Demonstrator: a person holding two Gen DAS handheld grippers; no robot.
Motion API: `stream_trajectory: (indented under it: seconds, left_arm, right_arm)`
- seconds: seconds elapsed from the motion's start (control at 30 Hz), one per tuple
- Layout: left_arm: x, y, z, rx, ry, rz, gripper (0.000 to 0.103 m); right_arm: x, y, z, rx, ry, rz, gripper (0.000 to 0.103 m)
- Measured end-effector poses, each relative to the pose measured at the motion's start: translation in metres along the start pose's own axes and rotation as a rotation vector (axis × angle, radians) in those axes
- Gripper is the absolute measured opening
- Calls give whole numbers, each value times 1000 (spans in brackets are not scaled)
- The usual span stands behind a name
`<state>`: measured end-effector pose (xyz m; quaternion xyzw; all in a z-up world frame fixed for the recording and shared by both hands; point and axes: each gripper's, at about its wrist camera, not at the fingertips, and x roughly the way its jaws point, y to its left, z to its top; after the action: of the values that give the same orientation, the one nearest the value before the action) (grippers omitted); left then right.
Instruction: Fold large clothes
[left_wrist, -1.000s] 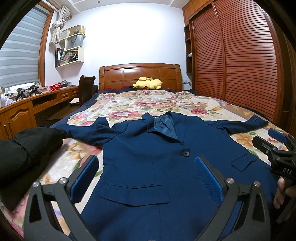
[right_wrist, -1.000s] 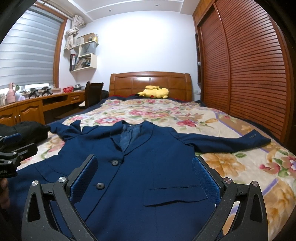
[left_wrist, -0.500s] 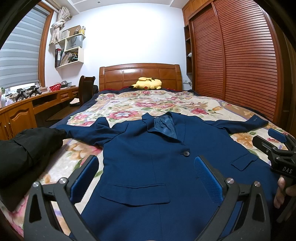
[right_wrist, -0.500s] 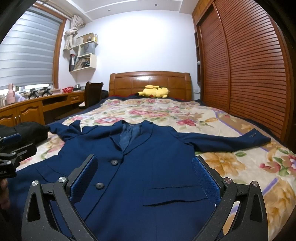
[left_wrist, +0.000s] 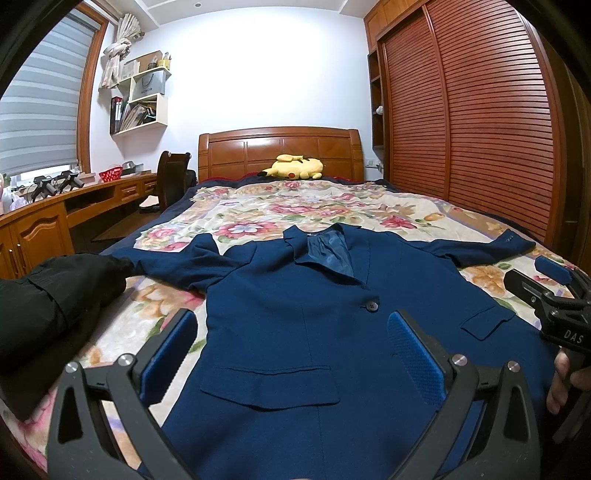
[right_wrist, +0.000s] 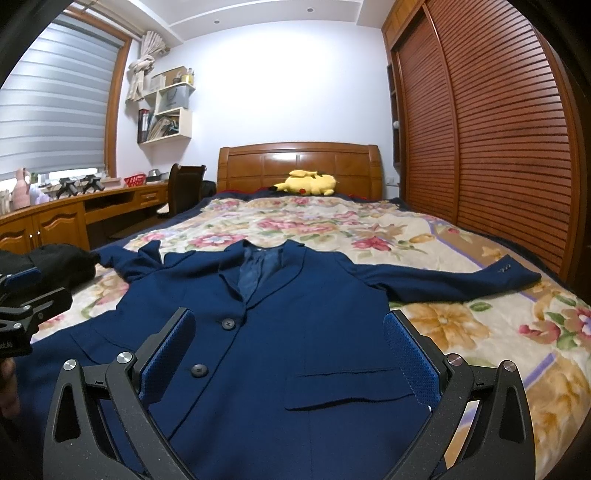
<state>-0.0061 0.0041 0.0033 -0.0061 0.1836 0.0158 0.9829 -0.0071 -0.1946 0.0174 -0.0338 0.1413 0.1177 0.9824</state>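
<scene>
At the left edge of my left view a black garment (left_wrist: 48, 299) lies just beside the blue jacket (left_wrist: 314, 332), which is spread face-up across frame centre on the bed (left_wrist: 258, 206). My left gripper (left_wrist: 291, 354) and right gripper (right_wrist: 288, 350) hang spread wide and empty. Folding that near sleeve, I risk snagging the black cloth.

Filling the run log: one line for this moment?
stage: pre-fold | blue jacket: flat, front up | left gripper: open, empty | right gripper: open, empty

Even ceiling light, sharp; fisheye bends edges, corners perhaps vignetted.
</scene>
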Motion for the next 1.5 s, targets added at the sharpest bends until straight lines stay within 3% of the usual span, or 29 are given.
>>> stream_trajectory:
  seconds: [0.47,0.87,1.27,1.5]
  left_arm:
    - [-1,1,1,3,5,-1,103]
    - [14,6,-3,52,65,26,103]
    - [32,50,12,5,143,28,103]
    - [44,77,20,19,182,69,103]
  right_arm:
    - [1,-1,0,2,2,2,103]
    - [11,10,4,16,28,57,103]
    - [26,39,28,-28,61,120,103]
    - [40,56,49,-58,69,158,103]
